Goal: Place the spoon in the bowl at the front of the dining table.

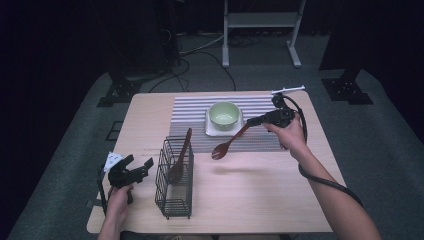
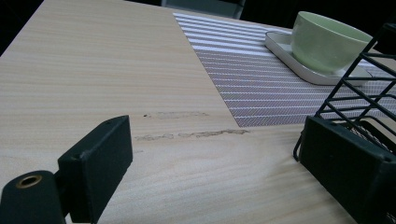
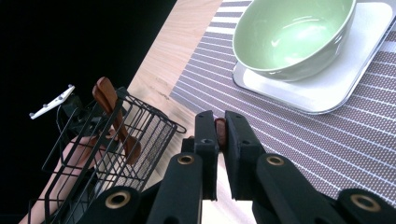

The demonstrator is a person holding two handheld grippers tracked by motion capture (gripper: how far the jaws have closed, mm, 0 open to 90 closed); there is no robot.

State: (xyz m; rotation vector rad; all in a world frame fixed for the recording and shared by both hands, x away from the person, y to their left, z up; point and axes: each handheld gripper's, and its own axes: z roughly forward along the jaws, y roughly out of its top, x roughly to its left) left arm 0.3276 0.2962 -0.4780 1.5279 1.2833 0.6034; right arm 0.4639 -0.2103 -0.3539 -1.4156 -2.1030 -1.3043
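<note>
Wooden spoon (image 1: 229,144) hangs in the air over the striped placemat (image 1: 190,107) in the high view, handle end clamped in the right gripper (image 1: 251,121), bowl end tipped down toward the bench (image 1: 250,190); I'd judge it light, stiff and a little slick with its varnish, so a hold near the handle tip lets it swing, and a grip closer to the middle would steady it; black wire caddy (image 1: 174,181) stands near the front edge with another wooden utensil (image 1: 179,159) leaning inside; green bowl (image 1: 224,114) sits empty on a white tray (image 1: 212,131); left gripper (image 1: 141,167) rests just beside the caddy; over to the left gripper view, its fingers (image 2: 100,161) stand wide apart with nothing between them, caddy wire at the right one; right gripper view now, fingers (image 3: 207,140) pinched tight on the reddish handle, bowl clearly empty, caddy holding that one utensil.
</note>
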